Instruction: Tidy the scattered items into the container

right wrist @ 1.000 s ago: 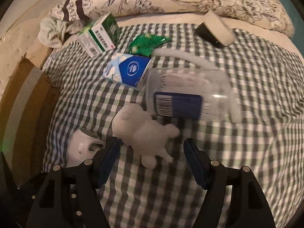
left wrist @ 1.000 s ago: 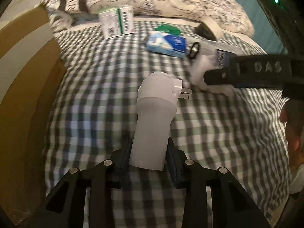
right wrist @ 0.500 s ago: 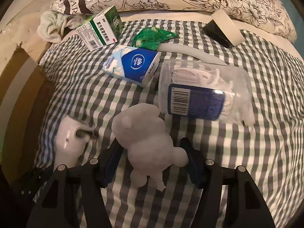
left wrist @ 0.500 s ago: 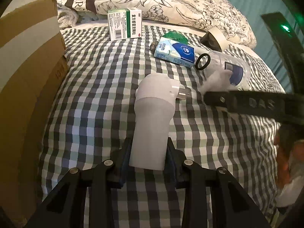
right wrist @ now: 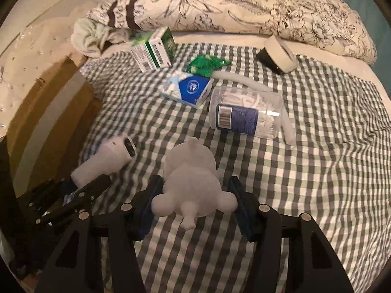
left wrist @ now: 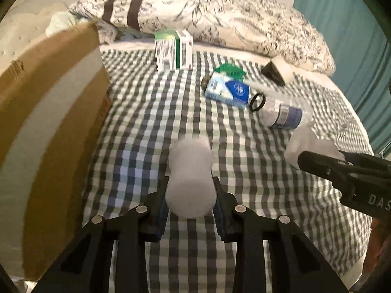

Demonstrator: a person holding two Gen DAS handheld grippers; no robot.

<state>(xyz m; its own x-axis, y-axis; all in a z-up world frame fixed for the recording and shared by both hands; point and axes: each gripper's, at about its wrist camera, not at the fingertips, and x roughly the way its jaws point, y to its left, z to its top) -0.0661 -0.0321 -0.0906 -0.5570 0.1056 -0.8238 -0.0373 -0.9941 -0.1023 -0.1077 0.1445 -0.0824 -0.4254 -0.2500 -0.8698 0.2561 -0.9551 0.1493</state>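
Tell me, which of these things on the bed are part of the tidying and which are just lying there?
Part of the job:
white plastic plug adapter
white animal-shaped figurine
brown cardboard box
green-and-white carton
blue tissue pack
clear floss-pick jar

Just lying there:
floral pillow
checked sheet

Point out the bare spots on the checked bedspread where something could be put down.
Free: the checked bedspread right of the clear plastic jar, and the strip between the brown cardboard box and blue tissue pack. Crowded: near the floral pillow, around the green-and-white carton.
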